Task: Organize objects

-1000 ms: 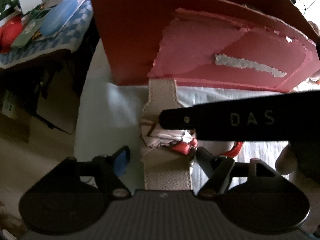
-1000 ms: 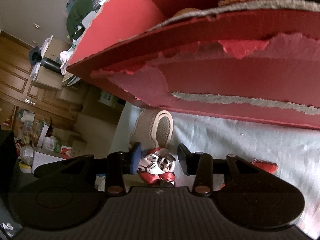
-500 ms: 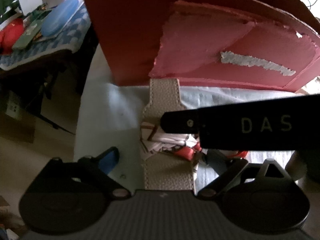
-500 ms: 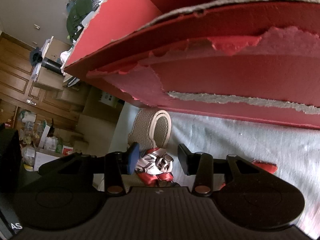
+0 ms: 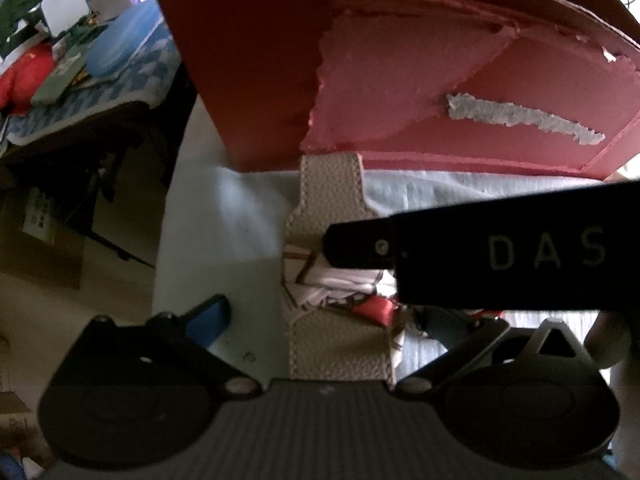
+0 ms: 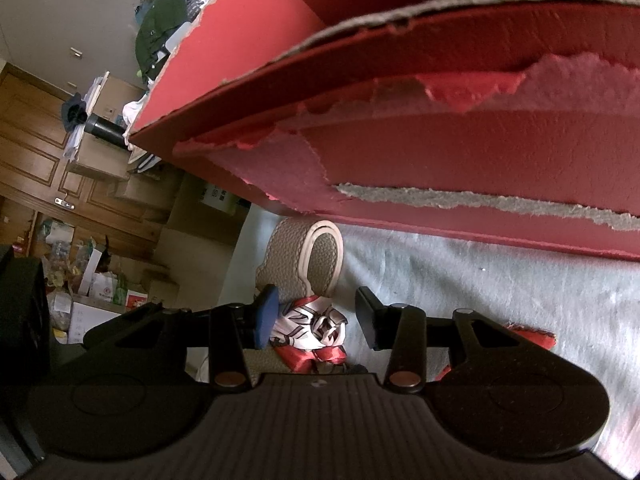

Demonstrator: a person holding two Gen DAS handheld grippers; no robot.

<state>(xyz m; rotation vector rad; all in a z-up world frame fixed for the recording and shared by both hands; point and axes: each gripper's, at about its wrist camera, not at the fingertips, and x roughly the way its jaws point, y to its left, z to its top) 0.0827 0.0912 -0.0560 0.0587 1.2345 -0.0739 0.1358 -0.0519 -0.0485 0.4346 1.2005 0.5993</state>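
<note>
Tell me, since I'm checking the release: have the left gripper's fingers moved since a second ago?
Yes. The left gripper fingers have just been opening, spreading outward from the beige strap, which lies untouched between them below the red box.

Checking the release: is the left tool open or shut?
Open. The left tool has just been opening; its fingers stand clear of the beige strap.

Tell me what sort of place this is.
Probably a lived-in room at home, used partly for storage. Wood-panelled cabinet doors line one wall, clothes are heaped on top of furniture, and a side table with a checked cloth is crowded with odds and ends.
</note>
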